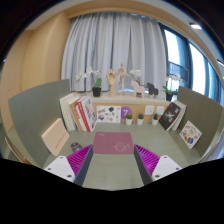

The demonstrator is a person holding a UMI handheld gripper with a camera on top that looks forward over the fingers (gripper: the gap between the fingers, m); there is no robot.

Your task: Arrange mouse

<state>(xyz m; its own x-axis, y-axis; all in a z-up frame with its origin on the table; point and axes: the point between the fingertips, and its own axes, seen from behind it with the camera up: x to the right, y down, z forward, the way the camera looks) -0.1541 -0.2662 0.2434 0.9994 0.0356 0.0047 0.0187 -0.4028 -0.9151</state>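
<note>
Desk surface (112, 168) bounded at left by a green partition (35, 110) and books (82, 113), with a pink mat (113, 143) just ahead of the level, spread-fingered, empty gripper (111, 160); no mouse is discernible.

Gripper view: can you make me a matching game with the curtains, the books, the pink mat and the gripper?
Things:
1. curtains
2. books
3. pink mat
4. gripper

Places or states:
A. standing by the left partition
B. open, holding nothing
C. hanging at the window, beyond the desk
D. lying flat on the desk, just ahead of the fingers

Pairs: 1-C, 2-A, 3-D, 4-B
</note>
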